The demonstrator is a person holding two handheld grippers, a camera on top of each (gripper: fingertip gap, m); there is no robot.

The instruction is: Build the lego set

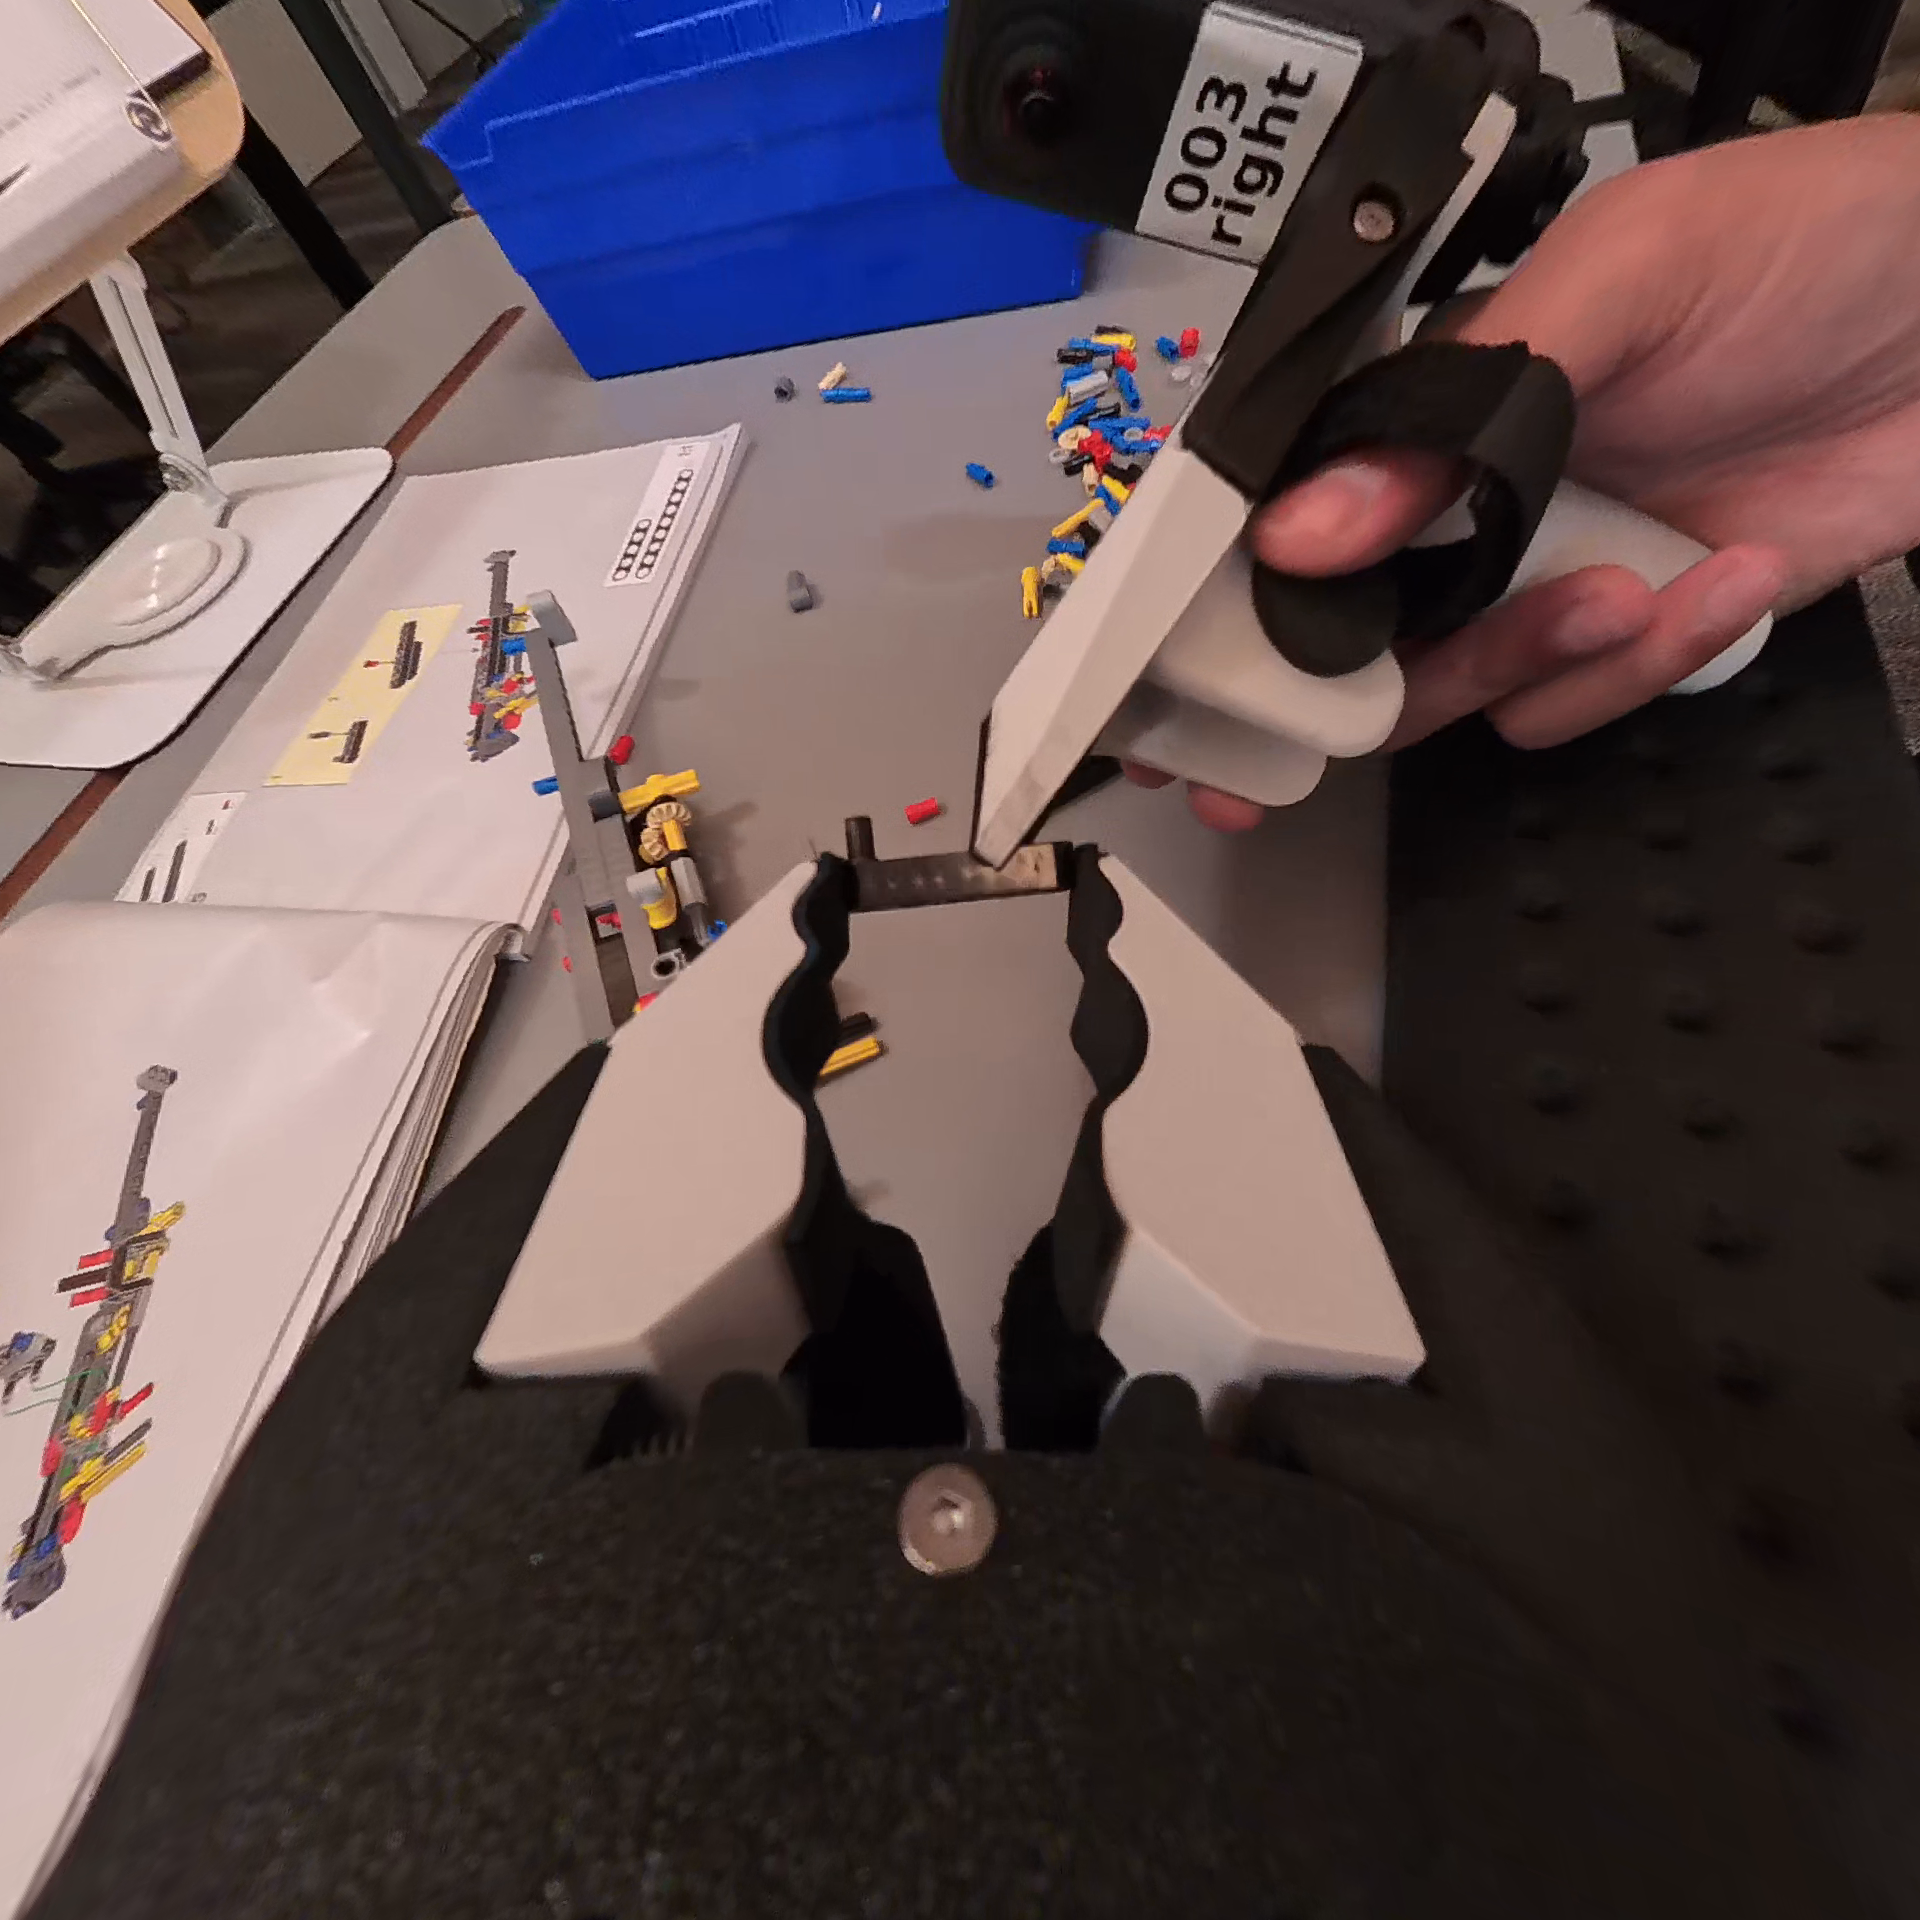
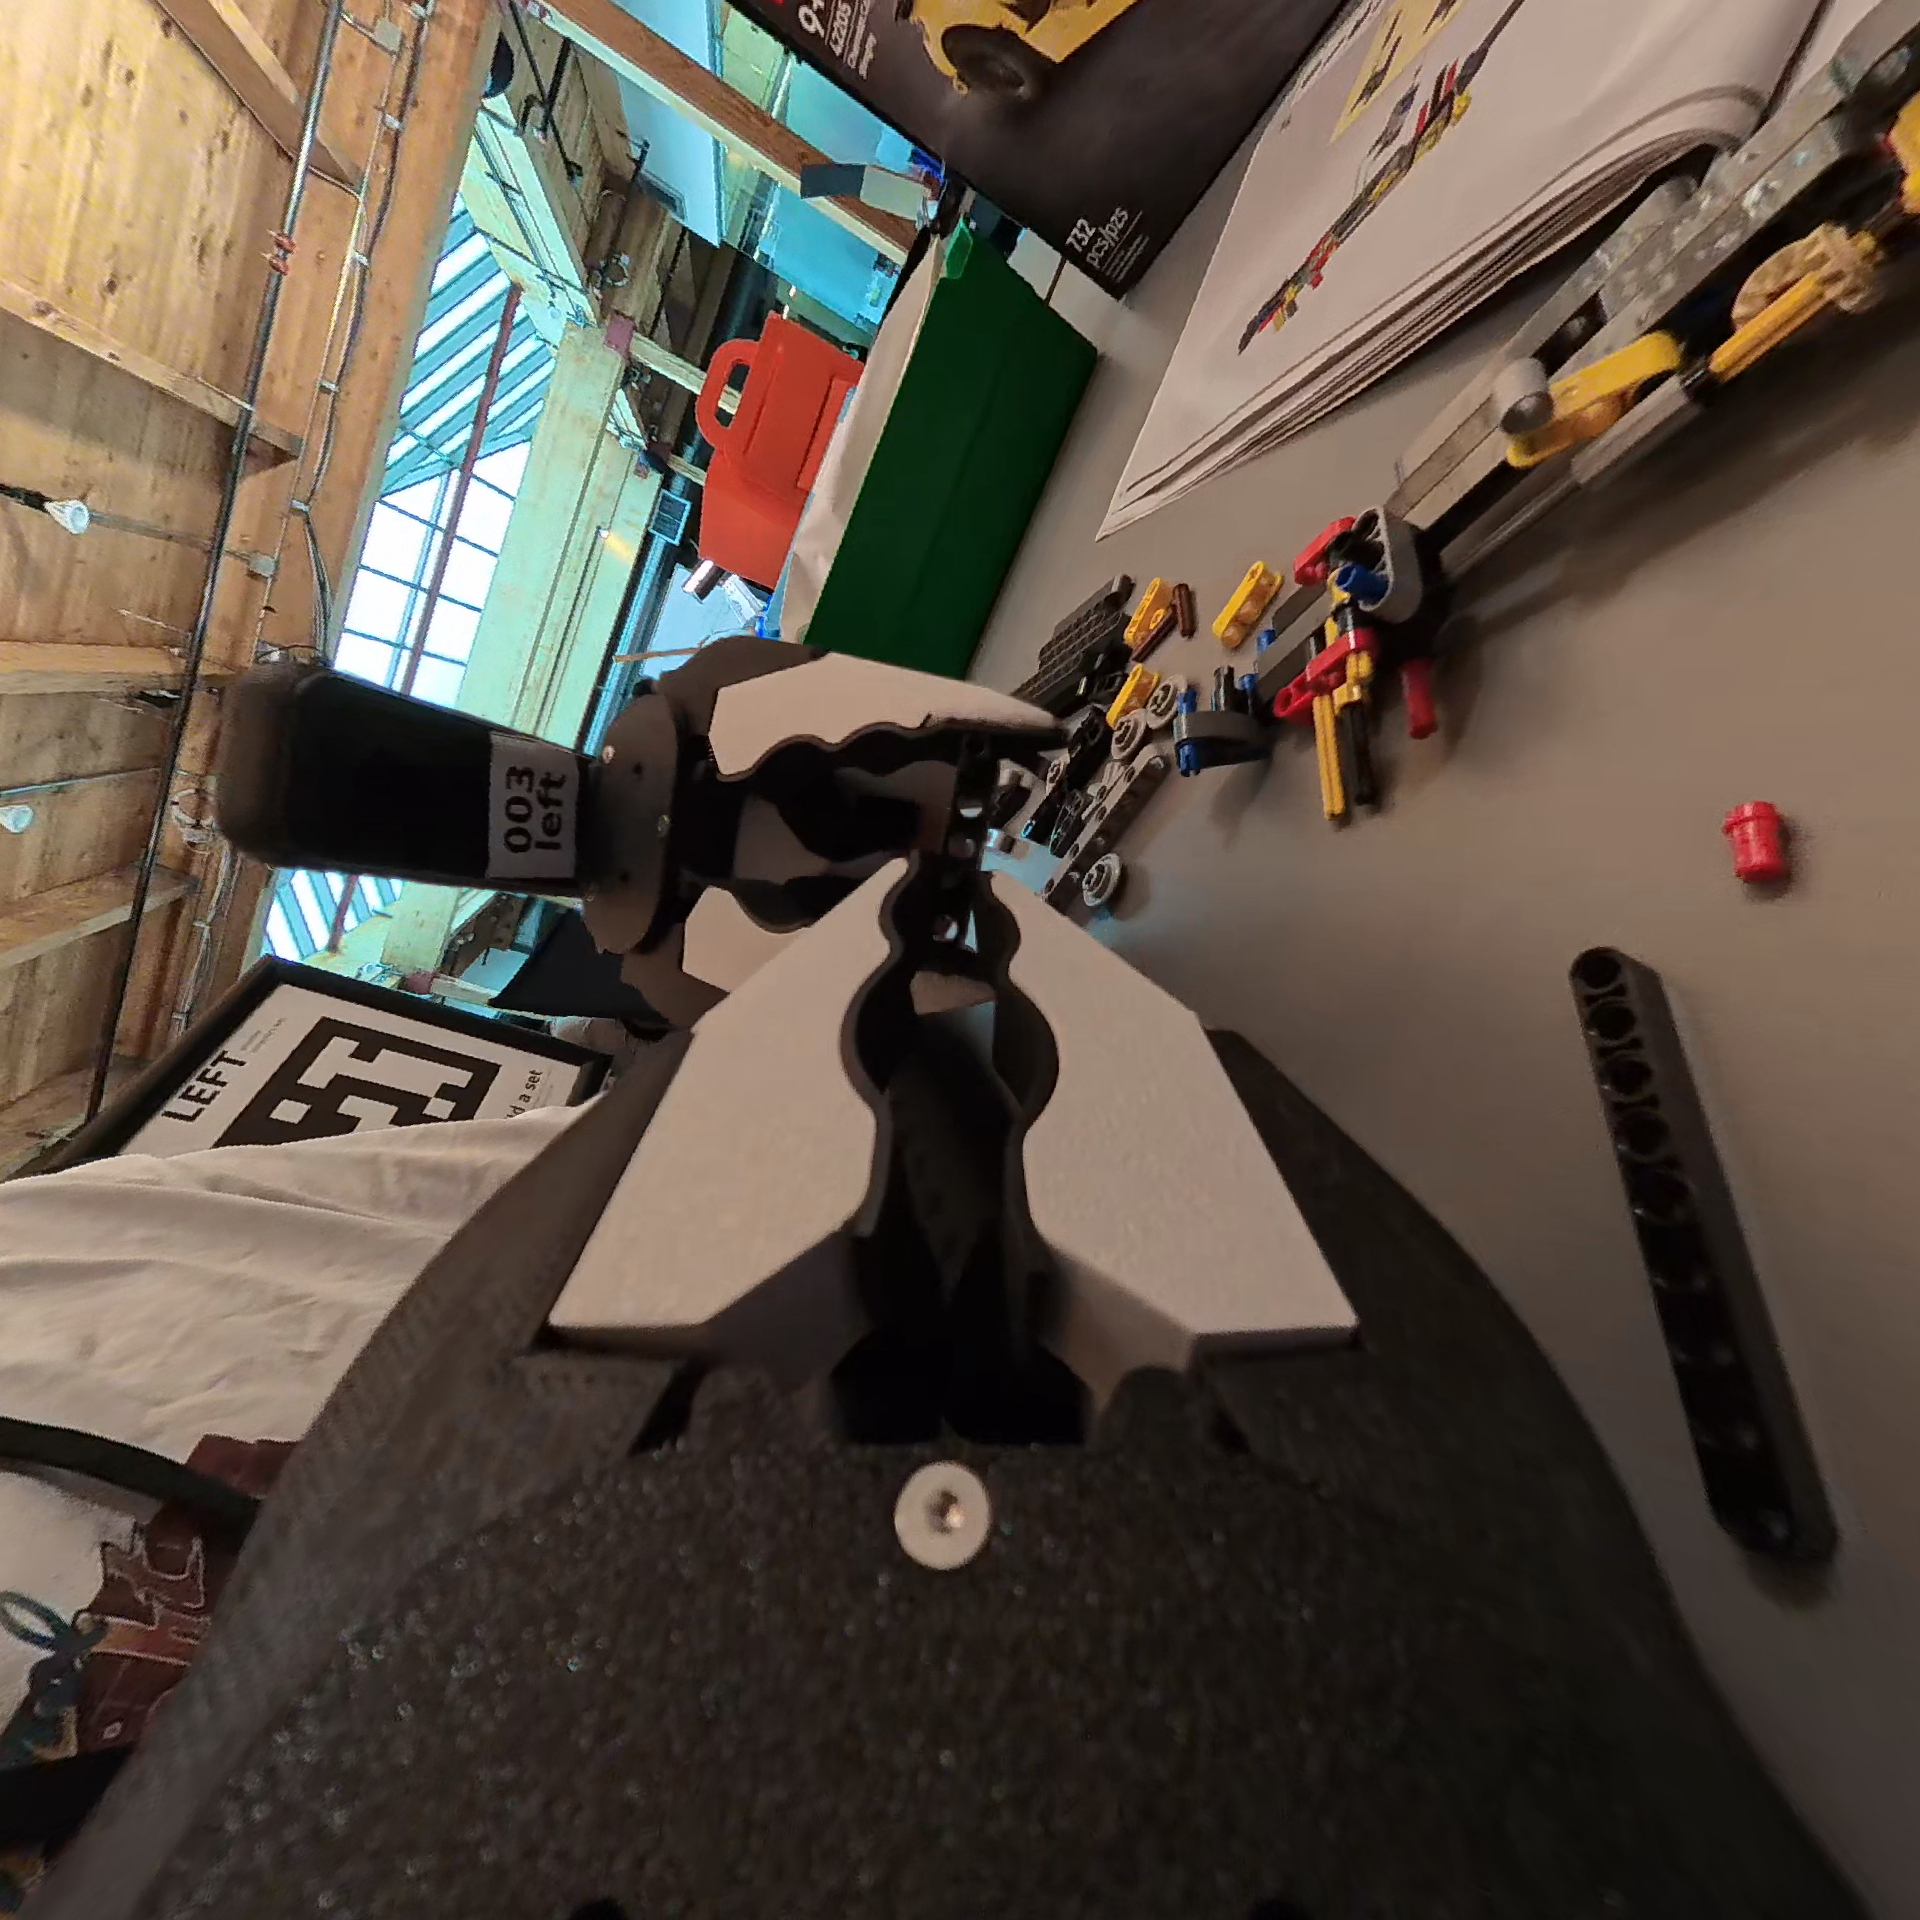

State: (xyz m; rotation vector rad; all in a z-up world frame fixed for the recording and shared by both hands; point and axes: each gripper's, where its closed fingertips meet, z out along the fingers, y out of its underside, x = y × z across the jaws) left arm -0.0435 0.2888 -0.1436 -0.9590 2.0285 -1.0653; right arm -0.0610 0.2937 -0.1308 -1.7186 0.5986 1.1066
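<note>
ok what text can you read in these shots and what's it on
I won't quote any wording; these are the things that bear it.
White label on the right gripper: bold print, legible.
White label on the left gripper: bold print, legible.
Black set box: large print, partly cut off.
Framed sign with a black-and-white marker: partly hidden.
Instruction booklet: print too small to read.
White paper, top left: blurred.

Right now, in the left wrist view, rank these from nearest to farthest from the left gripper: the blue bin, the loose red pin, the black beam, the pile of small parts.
1. Black beam: clamped between the left gripper fingertips.
2. Loose red pin: just beyond the beam on the table.
3. Pile of small parts: farther off, to the right.
4. Blue bin: farthest, at the table's far edge.
</note>
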